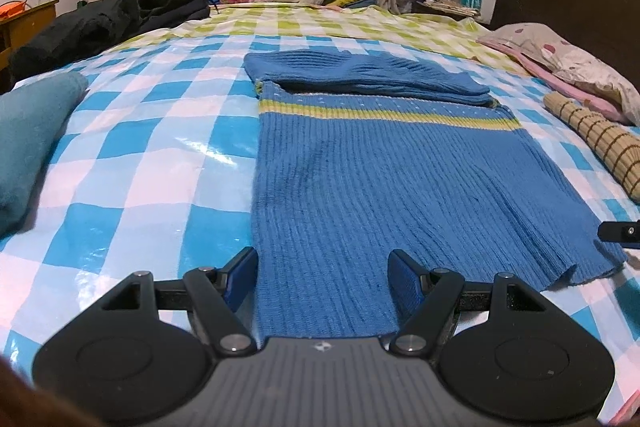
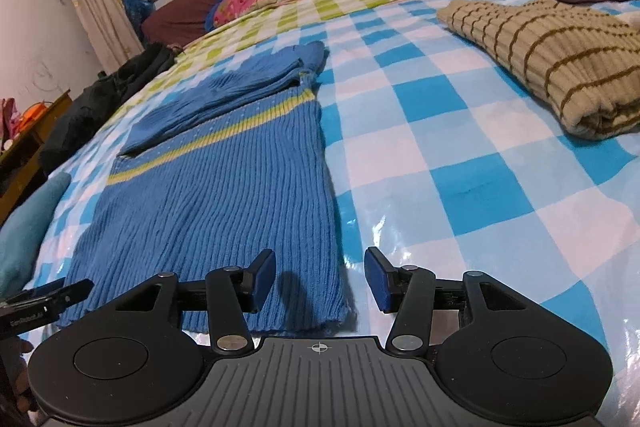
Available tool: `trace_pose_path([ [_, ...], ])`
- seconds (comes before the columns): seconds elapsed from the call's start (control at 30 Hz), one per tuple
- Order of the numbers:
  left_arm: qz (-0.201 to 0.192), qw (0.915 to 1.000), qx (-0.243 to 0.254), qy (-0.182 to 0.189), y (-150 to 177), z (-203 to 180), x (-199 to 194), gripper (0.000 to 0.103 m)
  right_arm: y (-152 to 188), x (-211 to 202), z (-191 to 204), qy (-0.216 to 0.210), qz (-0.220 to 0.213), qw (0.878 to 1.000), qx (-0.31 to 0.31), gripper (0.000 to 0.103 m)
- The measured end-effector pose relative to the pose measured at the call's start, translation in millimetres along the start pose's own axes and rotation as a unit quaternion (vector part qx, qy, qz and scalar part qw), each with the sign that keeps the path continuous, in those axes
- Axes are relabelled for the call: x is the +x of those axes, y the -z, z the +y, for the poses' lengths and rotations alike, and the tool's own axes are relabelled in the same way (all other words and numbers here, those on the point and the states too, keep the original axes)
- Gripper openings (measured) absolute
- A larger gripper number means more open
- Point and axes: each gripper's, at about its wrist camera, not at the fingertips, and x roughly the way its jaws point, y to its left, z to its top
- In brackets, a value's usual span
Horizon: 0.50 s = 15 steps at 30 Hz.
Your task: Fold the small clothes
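While the blue ribbed sweater [image 1: 360,167] lies flat on the checked bedcover [image 1: 152,147], sleeves folded across its chest, the left gripper [image 1: 324,281] and right gripper [image 2: 320,277] straddle its near hem corners, jaws wide apart, holding nothing.
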Motion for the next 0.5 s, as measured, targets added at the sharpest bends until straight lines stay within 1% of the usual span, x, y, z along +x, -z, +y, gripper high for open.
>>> trace_pose_path([
  [0.17, -0.007, 0.9997, -0.019, -0.015, 0.1, 11.1, -7.0, 0.076, -0.9, 5.3, 7.3, -0.026, 0.012, 1.000, -0.005, 0.050],
  [0.27, 0.002, 0.9994, -0.030, -0.015, 1.2, 16.5, -3.5, 0.076, -1.4, 7.7, 8.7, -0.029, 0.015, 0.999, -0.006, 0.049],
  [0.3, 0.003, 0.9995, -0.027, -0.016, 1.5, 15.4, -2.5, 0.075, -1.9, 7.7, 8.1, -0.031, 0.016, 0.999, -0.004, 0.048],
  [0.33, 0.004, 0.9997, -0.020, -0.015, 1.7, 13.2, -2.4, 0.073, -2.3, 7.8, 7.6, -0.033, 0.017, 0.999, -0.003, 0.048],
  [0.4, 0.008, 0.9999, -0.014, -0.004, 1.5, 9.5, -2.3, 0.065, -2.5, 8.0, 6.6, -0.035, 0.018, 0.999, -0.001, 0.045],
  [0.47, 0.013, 0.9999, -0.010, 0.003, 0.5, 6.7, -2.1, 0.055, -3.4, 8.2, 5.1, -0.040, 0.021, 0.999, 0.003, 0.042],
  [0.5, 0.016, 0.9998, -0.012, 0.009, 0.3, 6.4, -1.6, 0.052, -3.7, 8.4, 4.0, -0.046, 0.023, 0.999, 0.007, 0.042],
])
